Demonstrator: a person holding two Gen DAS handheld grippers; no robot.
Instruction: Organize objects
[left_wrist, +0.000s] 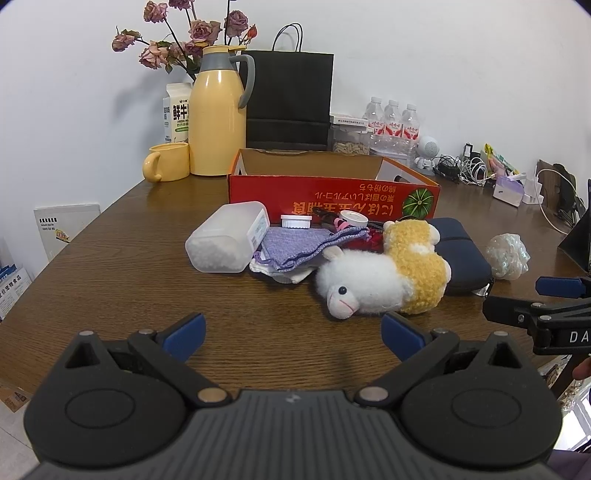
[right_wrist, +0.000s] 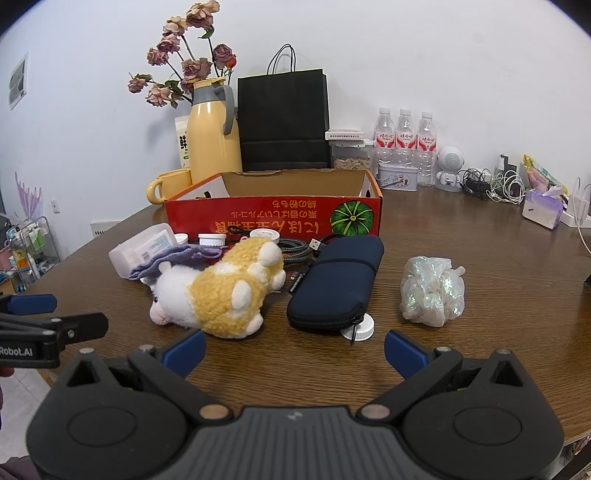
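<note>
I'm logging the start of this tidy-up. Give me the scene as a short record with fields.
surface: brown wooden table
container: red cardboard box, open at the top
clutter in front: plush sheep, navy pouch, shiny crumpled bag, clear plastic tub
left gripper: open, holding nothing
right gripper: open, holding nothing

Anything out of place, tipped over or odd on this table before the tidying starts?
Yes. The plush sheep lies on its side, and the clear plastic container is tipped over beside the purple cloth. A loose white cap sits by the dark blue pouch. The red box looks empty.
</note>
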